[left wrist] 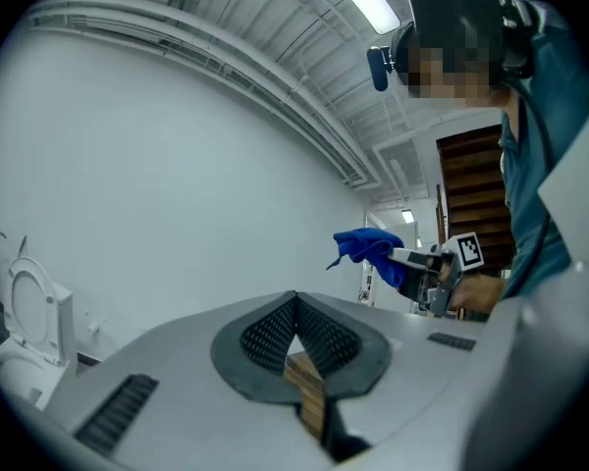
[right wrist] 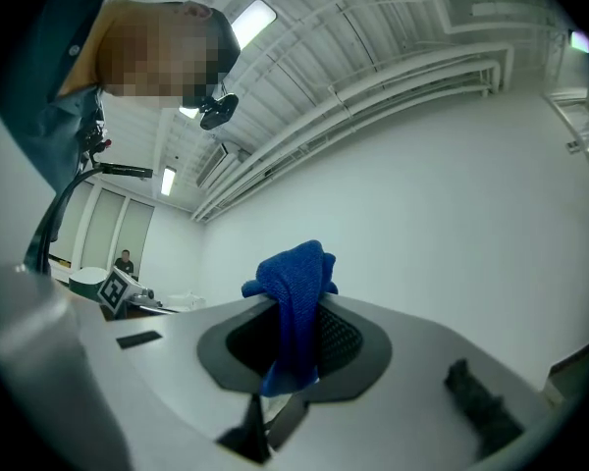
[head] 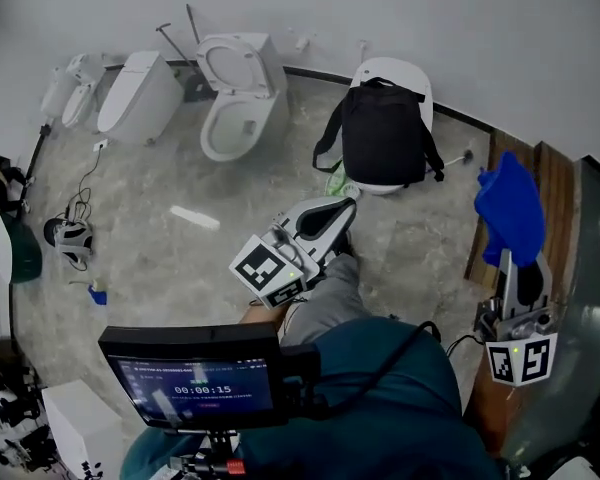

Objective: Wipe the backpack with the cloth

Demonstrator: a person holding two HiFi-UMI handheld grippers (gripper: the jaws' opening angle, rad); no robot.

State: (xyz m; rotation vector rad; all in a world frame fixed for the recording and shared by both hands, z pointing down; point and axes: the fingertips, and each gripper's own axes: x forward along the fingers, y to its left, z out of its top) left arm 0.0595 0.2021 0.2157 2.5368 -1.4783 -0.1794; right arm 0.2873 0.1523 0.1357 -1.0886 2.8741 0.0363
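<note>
Blue cloth (right wrist: 293,292) sits pinched in the right gripper (head: 517,263), raised; left gripper (left wrist: 294,300) is closed, empty. Wiping hasn't begun: next, carry cloth to the backpack (head: 382,133).

A white toilet with its lid raised (head: 235,98) stands on the grey floor (head: 150,193) by the wall. Left of it lies a second white toilet (head: 135,96); right of it, a third (head: 395,71). Farther right, wooden boards (head: 558,183). Nearer the viewer than the toilet lie a white strip (head: 195,217) and a lit screen (head: 195,376).
</note>
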